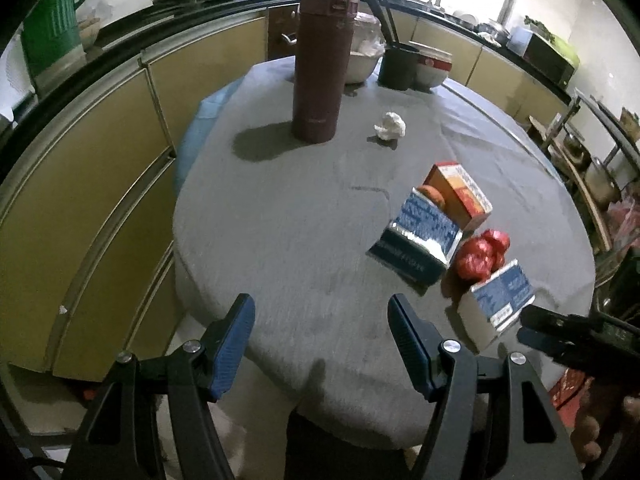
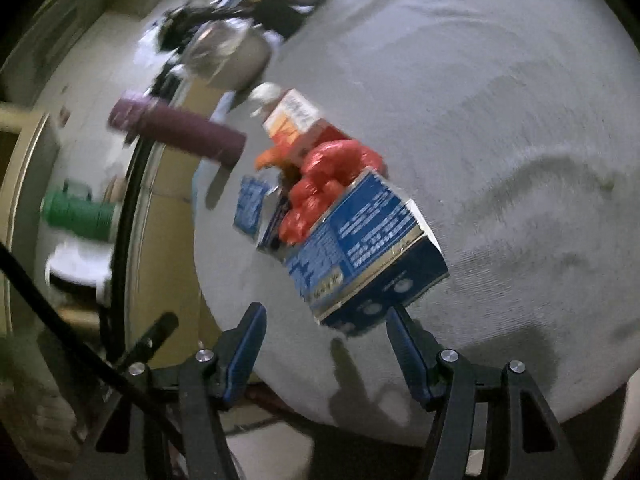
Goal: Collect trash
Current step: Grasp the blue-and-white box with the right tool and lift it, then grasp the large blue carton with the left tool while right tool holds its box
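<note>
On the grey-clothed round table [image 1: 288, 216] lies a cluster of trash: a white crumpled tissue [image 1: 390, 125], an orange carton [image 1: 460, 194], a blue box [image 1: 420, 240], a red crumpled wrapper [image 1: 482, 256] and a second blue box [image 1: 500, 300]. My left gripper [image 1: 320, 312] hovers open over the table's near edge, with nothing between its fingers. My right gripper [image 1: 525, 324] comes in from the right beside the second blue box. In the right wrist view my right gripper [image 2: 324, 316] stands open, just short of the blue box [image 2: 368, 248]. Behind that box are the red wrapper [image 2: 324, 188] and the orange carton [image 2: 296, 120].
A tall maroon flask [image 1: 314, 60] stands at the table's far side, with bowls and a dark cup [image 1: 398, 66] behind it. Yellow kitchen cabinets [image 1: 100, 184] curve round on the left. A green jug [image 1: 52, 28] sits on the counter. Shelving [image 1: 592, 152] stands to the right.
</note>
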`<state>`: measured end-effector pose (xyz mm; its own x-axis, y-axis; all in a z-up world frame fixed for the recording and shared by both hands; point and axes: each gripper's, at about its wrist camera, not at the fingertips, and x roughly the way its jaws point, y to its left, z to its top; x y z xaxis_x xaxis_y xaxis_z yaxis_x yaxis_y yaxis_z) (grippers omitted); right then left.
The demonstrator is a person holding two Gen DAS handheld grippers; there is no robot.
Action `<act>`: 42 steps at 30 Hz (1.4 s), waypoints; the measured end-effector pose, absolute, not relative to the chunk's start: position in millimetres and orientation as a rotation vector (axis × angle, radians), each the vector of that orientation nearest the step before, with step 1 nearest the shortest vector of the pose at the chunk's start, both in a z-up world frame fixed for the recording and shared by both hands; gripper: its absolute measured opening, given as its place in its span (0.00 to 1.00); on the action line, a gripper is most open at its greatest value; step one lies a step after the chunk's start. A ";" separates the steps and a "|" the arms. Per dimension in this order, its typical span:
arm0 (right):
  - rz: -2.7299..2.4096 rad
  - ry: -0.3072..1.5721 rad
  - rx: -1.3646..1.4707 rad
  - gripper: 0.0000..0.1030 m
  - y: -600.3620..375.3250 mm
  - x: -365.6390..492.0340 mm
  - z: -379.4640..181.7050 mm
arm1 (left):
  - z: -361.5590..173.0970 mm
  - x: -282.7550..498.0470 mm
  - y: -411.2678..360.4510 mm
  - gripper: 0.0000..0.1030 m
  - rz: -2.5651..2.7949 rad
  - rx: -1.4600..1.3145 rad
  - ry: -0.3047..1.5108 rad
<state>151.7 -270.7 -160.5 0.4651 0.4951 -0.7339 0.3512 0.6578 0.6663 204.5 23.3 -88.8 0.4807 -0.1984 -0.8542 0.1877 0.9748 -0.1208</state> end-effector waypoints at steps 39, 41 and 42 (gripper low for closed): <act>-0.216 1.064 0.559 0.65 -295.2 170.0 -160.9 | -106.2 230.0 5.6 0.68 -0.336 -0.122 1.137; -0.191 1.050 0.592 0.65 -302.7 162.3 -160.8 | -110.9 247.3 -1.7 0.68 -0.363 -0.200 1.190; -0.184 1.047 0.591 0.65 -300.8 165.5 -162.5 | -112.7 258.3 -4.8 0.68 -0.369 -0.256 1.208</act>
<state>165.5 -300.8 -162.5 0.5011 0.1309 -0.8554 0.4152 0.8309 0.3704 258.3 -4.8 -112.7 0.3067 -0.4092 -0.8594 0.1406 0.9125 -0.3843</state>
